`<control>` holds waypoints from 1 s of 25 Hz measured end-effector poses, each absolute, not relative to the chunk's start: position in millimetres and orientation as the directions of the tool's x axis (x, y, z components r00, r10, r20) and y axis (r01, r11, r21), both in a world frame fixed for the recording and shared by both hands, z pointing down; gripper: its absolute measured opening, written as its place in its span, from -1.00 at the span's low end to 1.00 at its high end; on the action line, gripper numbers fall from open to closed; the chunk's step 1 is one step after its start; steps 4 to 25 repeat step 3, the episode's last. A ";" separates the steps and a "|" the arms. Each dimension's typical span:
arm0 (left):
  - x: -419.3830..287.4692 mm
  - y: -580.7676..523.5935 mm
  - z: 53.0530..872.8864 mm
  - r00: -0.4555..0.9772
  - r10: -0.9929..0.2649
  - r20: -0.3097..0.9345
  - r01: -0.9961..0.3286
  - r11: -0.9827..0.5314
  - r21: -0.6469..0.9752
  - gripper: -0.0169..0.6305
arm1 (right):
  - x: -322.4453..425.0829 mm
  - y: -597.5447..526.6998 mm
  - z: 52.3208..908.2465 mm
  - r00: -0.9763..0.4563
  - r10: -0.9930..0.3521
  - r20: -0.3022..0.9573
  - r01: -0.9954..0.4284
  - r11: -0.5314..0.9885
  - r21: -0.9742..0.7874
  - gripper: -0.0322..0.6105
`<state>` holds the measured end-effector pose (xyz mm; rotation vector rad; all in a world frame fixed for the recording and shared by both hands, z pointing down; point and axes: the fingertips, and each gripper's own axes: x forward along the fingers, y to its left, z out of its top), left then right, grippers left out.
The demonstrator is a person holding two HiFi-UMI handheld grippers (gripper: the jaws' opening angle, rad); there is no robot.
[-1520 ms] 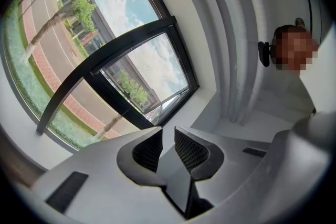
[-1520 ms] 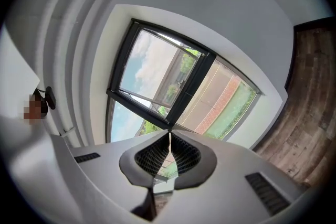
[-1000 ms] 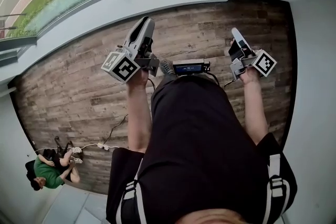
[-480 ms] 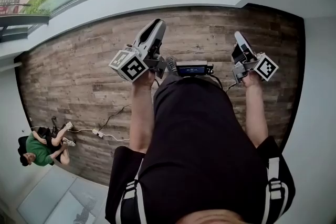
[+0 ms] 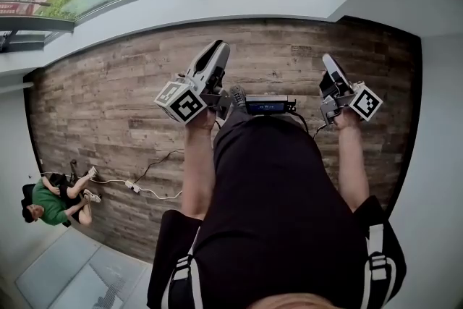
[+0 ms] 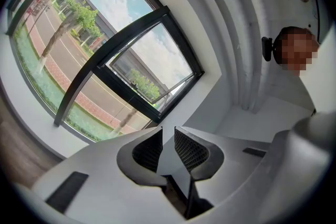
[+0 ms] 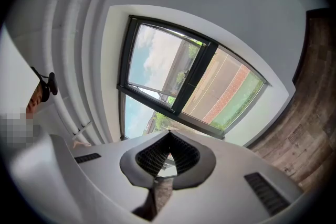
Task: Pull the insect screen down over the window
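Grippers: two; left gripper (image 6: pixel 168 132) gaping narrowly, empty; right gripper (image 7: pixel 169 138) pressing tips together, empty
Room: one window (image 7: pixel 157 60); wooden floor (image 5: pixel 108 105) lying below

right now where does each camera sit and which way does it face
Head view: on the person's head, looking steeply down at the brown wood-plank floor; shows black-clothed torso, left gripper, right gripper.
Left gripper view: on the left gripper, aimed at the black-framed window; shows its open jaws.
Right gripper view: on the right gripper, facing that window; shows its shut jaws.
Shared: both gripper views see the window.
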<state>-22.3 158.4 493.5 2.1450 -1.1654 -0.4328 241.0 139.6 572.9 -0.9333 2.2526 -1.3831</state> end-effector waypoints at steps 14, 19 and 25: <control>-20.7 156.7 493.7 0.551 -0.834 0.008 -0.612 -0.398 0.684 -0.71 | 244.1 141.2 575.5 -0.723 -0.688 0.059 -0.359 0.301 -0.884 -0.87; -20.7 156.7 493.7 0.551 -0.834 0.008 -0.612 -0.398 0.684 -0.71 | 244.1 141.2 575.5 -0.723 -0.688 0.059 -0.359 0.301 -0.884 -0.87; -20.7 156.7 493.7 0.551 -0.834 0.008 -0.612 -0.398 0.684 -0.71 | 244.1 141.2 575.5 -0.723 -0.688 0.059 -0.359 0.301 -0.884 -0.87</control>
